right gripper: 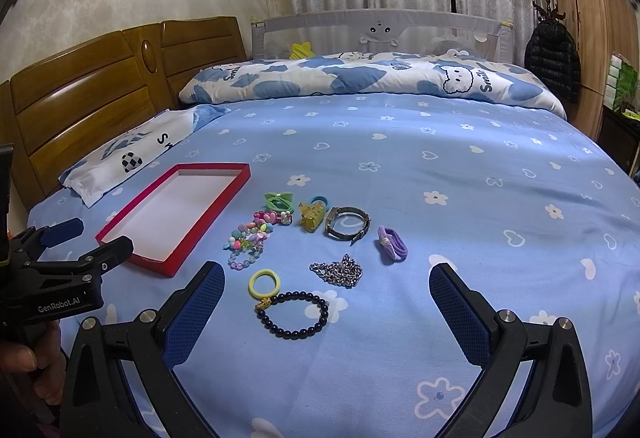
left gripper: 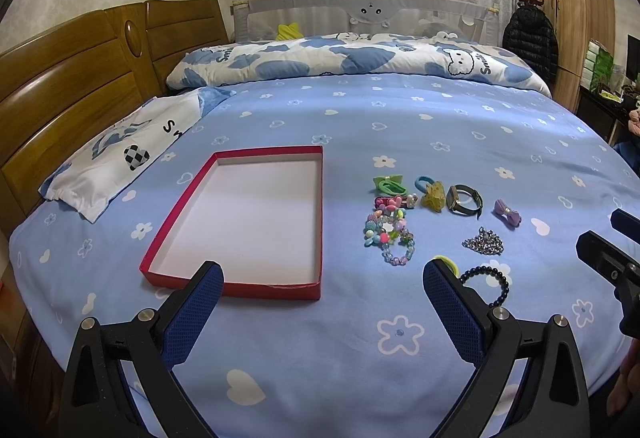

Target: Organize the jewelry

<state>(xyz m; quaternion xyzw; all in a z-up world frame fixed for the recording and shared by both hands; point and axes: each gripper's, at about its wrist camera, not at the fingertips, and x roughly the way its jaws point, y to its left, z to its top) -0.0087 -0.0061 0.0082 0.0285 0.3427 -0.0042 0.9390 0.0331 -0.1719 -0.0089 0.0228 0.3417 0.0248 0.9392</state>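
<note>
Both tools, left (left gripper: 323,312) and right (right gripper: 327,312), gape empty; take the dark bead bracelet (right gripper: 294,314) by one side and carry it to the red tray (right gripper: 136,256).

- Bedsheet (right gripper: 400,166): matt printed cloth.
- Headboard (left gripper: 72,86): glossy varnished wood.
- Red tray (left gripper: 188,198): matt cardboard, white inside.
- Chain (right gripper: 338,271): shiny metal links.
- Dark bracelet (right gripper: 294,315): glossy beads.
- Yellow hair tie (right gripper: 264,283): matt elastic.
- Gripper pads (right gripper: 196,312): blue, textured.
</note>
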